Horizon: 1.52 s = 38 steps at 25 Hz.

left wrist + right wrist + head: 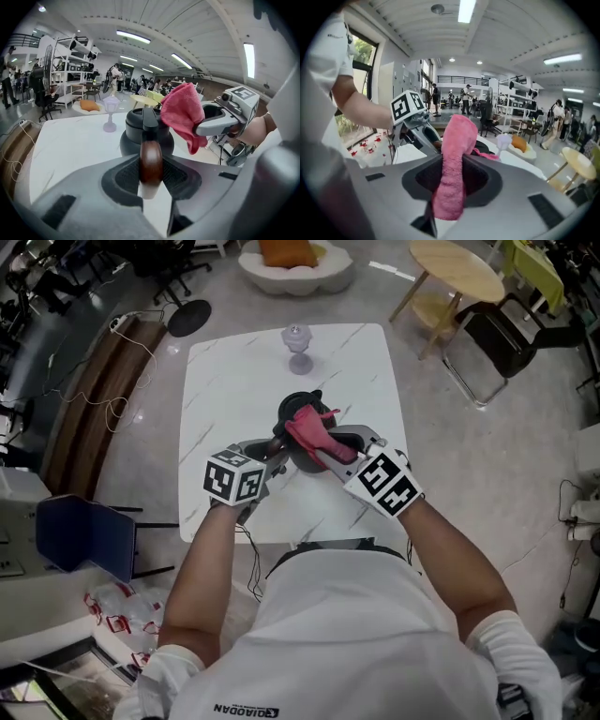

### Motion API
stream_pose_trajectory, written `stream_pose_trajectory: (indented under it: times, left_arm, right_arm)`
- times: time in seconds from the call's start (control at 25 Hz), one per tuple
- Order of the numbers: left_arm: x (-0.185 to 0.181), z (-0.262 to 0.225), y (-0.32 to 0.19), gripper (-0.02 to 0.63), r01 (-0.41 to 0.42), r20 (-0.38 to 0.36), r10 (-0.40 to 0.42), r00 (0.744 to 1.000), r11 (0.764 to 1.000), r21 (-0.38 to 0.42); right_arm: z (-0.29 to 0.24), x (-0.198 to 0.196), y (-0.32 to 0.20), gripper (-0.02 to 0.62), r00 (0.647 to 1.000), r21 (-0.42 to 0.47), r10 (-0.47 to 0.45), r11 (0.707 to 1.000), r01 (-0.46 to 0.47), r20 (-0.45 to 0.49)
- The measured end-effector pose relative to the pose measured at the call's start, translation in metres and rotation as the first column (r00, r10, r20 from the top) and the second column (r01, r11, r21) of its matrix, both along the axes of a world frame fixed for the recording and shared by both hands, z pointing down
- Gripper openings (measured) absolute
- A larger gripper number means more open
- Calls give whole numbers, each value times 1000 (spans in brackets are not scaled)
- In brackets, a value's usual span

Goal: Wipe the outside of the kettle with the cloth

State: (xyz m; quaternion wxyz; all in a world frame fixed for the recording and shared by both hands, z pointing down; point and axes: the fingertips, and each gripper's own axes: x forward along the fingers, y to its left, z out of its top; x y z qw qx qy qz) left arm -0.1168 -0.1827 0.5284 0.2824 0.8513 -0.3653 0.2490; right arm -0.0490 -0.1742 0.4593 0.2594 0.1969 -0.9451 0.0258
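Place: large open-plan lab or workshop hall, not home. What you see around you, itemised:
- Ceiling: long strip lights (133, 36) in rows, exposed beams.
- Metal shelving racks (70, 65) on far side, loaded.
- Mezzanine railing (461, 80) at back.
- Dark office chairs (45, 96); several people (559, 119) standing about in distance.
- Grey polished floor (469, 474); loose cables (112, 411) trailing to your left.
- White marble-look table (225, 399) before you, set among round wooden table (457, 268), folding chair (495, 343), cushioned seat (295, 273).
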Motion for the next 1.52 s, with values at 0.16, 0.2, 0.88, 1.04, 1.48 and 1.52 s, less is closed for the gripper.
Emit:
stream_pose_trajectory:
  times: [0.16,0.2,0.88,1.04,1.48,1.52]
  left_arm:
    - [0,-1,-6,106,-15,5,15,1000,999,-40]
    - [-2,-1,-7,106,-10,-1,10,1000,999,-51]
    - [-5,0,-8,106,-53,-13,52,999,992,-118]
    - [-6,0,-9,107,-78,-15,77,997,988,-131]
    - [-8,5,-6,107,-63,-21,60,998,987,-145]
    - [-8,5,-5,107,-63,-20,61,998,987,-146]
  right_arm:
    - [9,-22,-16,112,982,204,-31,976,70,-188]
    - [11,-24,-18,112,973,245,-42,964,99,-227]
    - [52,-32,9,110,797,449,-207,734,510,-567]
    - [58,-29,15,110,779,470,-210,696,543,-591]
    - [113,-15,37,110,622,412,-259,557,721,-739]
    - [119,-13,39,110,612,401,-266,555,729,-745]
